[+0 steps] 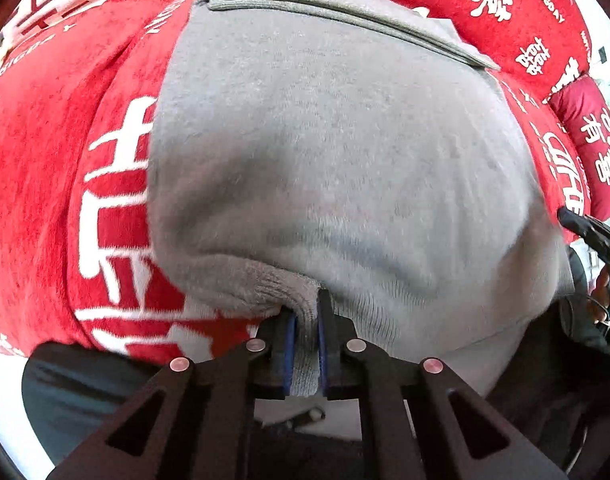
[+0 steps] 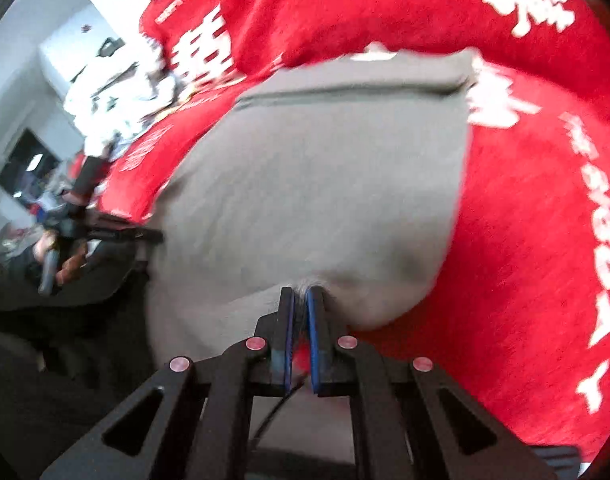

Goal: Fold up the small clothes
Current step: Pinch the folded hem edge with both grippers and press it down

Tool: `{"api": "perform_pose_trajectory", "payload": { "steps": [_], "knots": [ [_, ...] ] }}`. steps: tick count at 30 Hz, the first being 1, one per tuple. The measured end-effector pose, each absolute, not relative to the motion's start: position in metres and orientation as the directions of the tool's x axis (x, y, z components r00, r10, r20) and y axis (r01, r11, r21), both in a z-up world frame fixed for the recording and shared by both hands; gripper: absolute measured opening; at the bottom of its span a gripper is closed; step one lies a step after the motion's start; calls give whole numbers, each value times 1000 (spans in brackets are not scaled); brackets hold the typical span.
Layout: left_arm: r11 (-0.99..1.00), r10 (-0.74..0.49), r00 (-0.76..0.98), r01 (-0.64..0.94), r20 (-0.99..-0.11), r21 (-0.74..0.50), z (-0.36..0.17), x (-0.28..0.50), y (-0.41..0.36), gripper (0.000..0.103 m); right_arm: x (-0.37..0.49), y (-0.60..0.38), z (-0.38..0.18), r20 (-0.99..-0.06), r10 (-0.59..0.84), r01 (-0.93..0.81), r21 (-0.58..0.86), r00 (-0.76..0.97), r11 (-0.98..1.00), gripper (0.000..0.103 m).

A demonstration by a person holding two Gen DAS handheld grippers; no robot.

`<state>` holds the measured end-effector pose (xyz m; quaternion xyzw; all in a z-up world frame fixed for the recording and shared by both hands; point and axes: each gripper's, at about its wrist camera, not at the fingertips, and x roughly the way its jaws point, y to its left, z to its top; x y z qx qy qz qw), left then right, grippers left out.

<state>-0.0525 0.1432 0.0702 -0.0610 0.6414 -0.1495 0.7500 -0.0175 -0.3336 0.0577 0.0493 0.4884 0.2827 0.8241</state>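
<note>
A grey knitted garment [image 1: 337,152] lies spread on a red blanket with white lettering [image 1: 45,184]. My left gripper [image 1: 305,312] is shut on the garment's near ribbed edge, and grey cloth fills the gap between its blue pads. In the right wrist view the same grey garment [image 2: 317,184] is blurred. My right gripper [image 2: 301,296] is shut on its near edge, with a thin fold pinched at the fingertips. Both near corners are raised off the blanket. The garment's far hem [image 1: 325,12] still rests flat.
The red blanket [image 2: 545,220] reaches around the garment on all sides. The other gripper and the hand holding it show at the right edge [image 1: 597,240] and at the left [image 2: 85,232]. White clutter [image 2: 117,88] lies beyond the blanket's far left.
</note>
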Motion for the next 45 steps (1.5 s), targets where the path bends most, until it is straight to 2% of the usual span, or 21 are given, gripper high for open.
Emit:
{"api": "perform_pose_trajectory", "payload": {
  "steps": [7,11,13,15,16,21,23,25,26,27,28,29,31,32,33,34,35,36,38,40,45],
  "knots": [
    [927,-373,110,83,-921,-365,58,-50,161,11,10,-346,21,-824,495,-251,435,277,865,7],
    [930,-365,115,86,-924,-357,50,-50,171,11,2,-354,20,-835,500,-225,455,228,862,14],
    [932,-361,116,86,-925,-353,50,-51,173,11,-6,-351,18,-856,487,-254,438,174,862,27],
    [929,-369,116,74,-922,-362,47,-48,170,12,-17,-344,12,-886,447,-280,401,125,872,77],
    [927,-374,115,68,-920,-368,46,-47,171,12,-21,-342,10,-888,446,-290,399,115,870,81],
    [925,-379,112,62,-919,-374,45,-47,170,13,-16,-327,-11,-834,552,-258,533,0,806,81],
    [923,-385,96,59,-918,-381,43,-47,170,19,-14,-320,-17,-829,557,-268,549,-50,792,81],
    [923,-384,93,53,-919,-380,43,-48,168,19,-15,-311,-20,-838,541,-289,537,-73,792,80],
    [924,-382,86,49,-920,-379,42,-49,168,22,-16,-308,-19,-838,540,-304,536,-78,788,73],
    [927,-374,63,40,-925,-372,39,-49,168,33,-17,-305,-19,-832,548,-315,544,-85,778,49],
    [926,-376,30,30,-926,-376,35,-50,168,60,-18,-301,-20,-822,560,-318,560,-102,765,36],
    [927,-374,-4,25,-928,-374,31,-52,166,75,-19,-297,-22,-823,556,-321,561,-115,763,31],
    [950,-310,9,48,-951,-310,31,-51,158,74,-20,-292,-24,-826,549,-337,556,-125,760,29],
    [954,-296,11,61,-955,-295,32,-50,154,74,-20,-289,-22,-822,556,-347,560,-122,752,24],
    [957,-283,15,76,-959,-281,33,-49,150,74,-20,-285,-19,-820,562,-364,559,-110,745,14],
    [960,-270,16,85,-963,-268,33,-50,147,72,-21,-282,-14,-821,564,-392,549,-87,738,11],
    [966,-244,22,93,-969,-241,34,-51,145,60,-22,-281,-10,-823,564,-411,539,-71,735,8],
    [969,-229,28,97,-973,-225,35,-52,144,54,-24,-280,-5,-824,565,-432,527,-48,732,8],
    [961,-259,34,106,-965,-254,37,-54,146,16,-28,-279,8,-816,578,-464,509,8,725,8],
    [953,-291,29,96,-956,-287,36,-56,148,13,-31,-283,20,-803,593,-484,493,68,723,7],
    [959,-259,34,125,-965,-253,38,-55,138,12,-36,-290,40,-800,563,-516,399,208,758,7]
  ]
}}
